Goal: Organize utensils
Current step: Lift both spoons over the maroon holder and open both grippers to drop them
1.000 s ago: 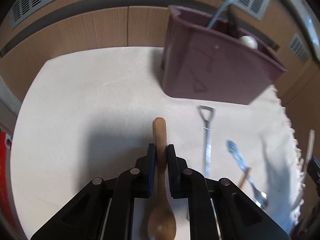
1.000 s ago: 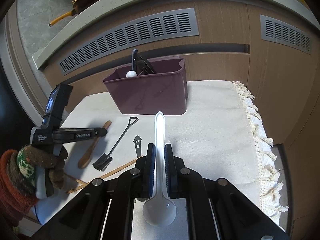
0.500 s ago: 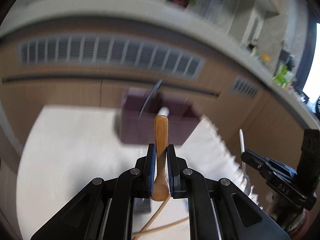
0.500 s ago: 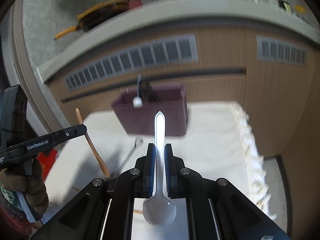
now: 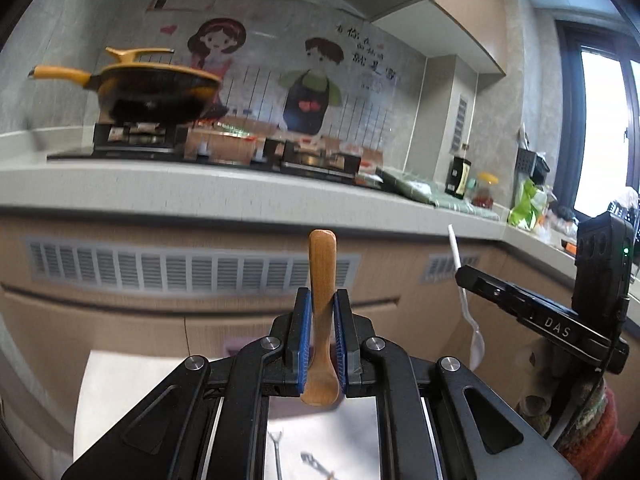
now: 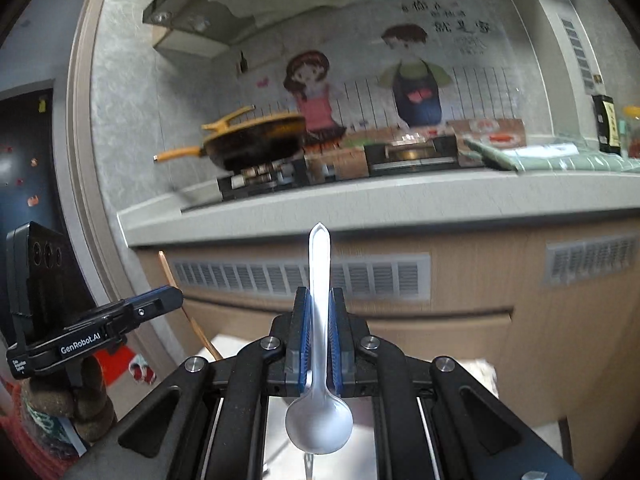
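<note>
My left gripper (image 5: 321, 300) is shut on a wooden spoon (image 5: 321, 280), handle pointing up and forward, raised high above the table. My right gripper (image 6: 319, 300) is shut on a white plastic spoon (image 6: 319, 312), bowl toward the camera, also raised. In the left wrist view the right gripper (image 5: 464, 276) shows at the right with the white spoon (image 5: 466, 300) hanging down. In the right wrist view the left gripper (image 6: 176, 296) shows at the left with the wooden spoon (image 6: 188, 312). The maroon utensil bin is out of view.
A kitchen counter (image 5: 240, 188) with a stove and a yellow pan (image 5: 152, 92) fills the background, over cabinets with vent grilles (image 6: 300, 276). A strip of white tablecloth (image 5: 120, 392) and a metal utensil (image 5: 276, 452) show low between the left fingers.
Both grippers have tilted and lifted upward with their spoons. The view has swung from the table and maroon bin to the counter and wall.
</note>
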`<act>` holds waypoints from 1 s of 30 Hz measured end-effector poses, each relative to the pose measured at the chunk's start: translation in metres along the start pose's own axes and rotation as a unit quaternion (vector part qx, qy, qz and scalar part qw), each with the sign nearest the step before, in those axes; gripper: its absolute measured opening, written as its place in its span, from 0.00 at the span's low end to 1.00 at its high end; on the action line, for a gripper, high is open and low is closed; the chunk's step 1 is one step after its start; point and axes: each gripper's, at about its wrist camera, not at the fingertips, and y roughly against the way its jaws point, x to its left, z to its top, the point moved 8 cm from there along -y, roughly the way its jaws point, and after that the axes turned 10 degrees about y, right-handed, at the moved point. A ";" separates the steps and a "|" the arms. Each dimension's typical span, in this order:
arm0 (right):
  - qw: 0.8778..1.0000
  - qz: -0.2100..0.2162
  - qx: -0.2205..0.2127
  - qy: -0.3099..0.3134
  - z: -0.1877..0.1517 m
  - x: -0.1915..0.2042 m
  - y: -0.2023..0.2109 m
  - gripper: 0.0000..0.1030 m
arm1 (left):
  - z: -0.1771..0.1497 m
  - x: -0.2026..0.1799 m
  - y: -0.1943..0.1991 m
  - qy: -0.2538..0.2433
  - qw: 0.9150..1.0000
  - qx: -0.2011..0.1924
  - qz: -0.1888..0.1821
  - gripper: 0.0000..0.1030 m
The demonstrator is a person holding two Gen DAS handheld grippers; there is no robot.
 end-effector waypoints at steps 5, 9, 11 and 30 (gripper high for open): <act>1.000 -0.008 -0.025 0.007 0.012 -0.007 -0.033 0.08 | 0.006 0.024 -0.032 0.004 1.000 0.001 0.017 0.11; 1.000 -0.006 -0.014 0.002 -0.002 -0.014 -0.079 0.08 | -0.009 0.058 -0.081 0.029 0.999 0.033 0.026 0.11; 1.000 -0.007 -0.001 0.000 -0.016 -0.018 -0.100 0.08 | -0.017 0.070 -0.102 0.037 0.998 0.045 0.027 0.11; 0.994 0.004 0.097 -0.059 -0.110 -0.041 -0.156 0.12 | -0.069 0.095 -0.132 0.052 0.994 0.086 0.043 0.39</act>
